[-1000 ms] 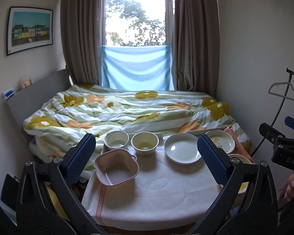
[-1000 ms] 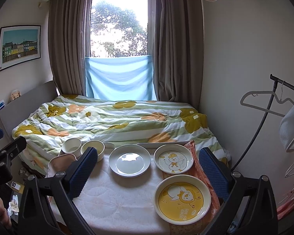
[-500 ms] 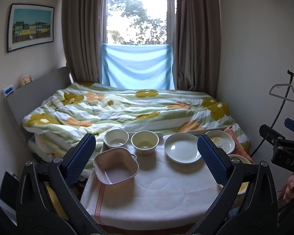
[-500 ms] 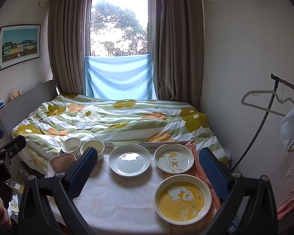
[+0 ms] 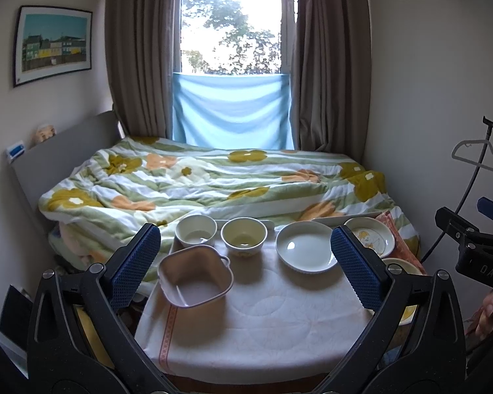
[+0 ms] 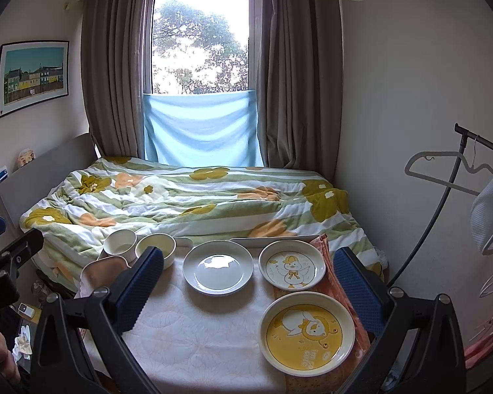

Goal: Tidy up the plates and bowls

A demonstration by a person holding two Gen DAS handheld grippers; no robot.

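Both the left gripper (image 5: pixel 245 267) and the right gripper (image 6: pixel 248 290) hang wide open and empty above the bench (image 5: pixel 263 321). Mid-frame sit a pink dish (image 5: pixel 195 275), two bowls (image 5: pixel 244 236), a white plate (image 5: pixel 305 251); lower right, two duck plates (image 6: pixel 307 328).

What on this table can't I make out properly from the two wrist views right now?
- Yellow duck plate: left wrist view shows only a sliver; the left gripper's right finger covers it.
- Pink square bowl: right wrist view, mostly behind the right gripper's left finger.
- White tray at the table's far edge: only its rim shows behind the plates.
- Yellow bowl's outside print: too small to read.
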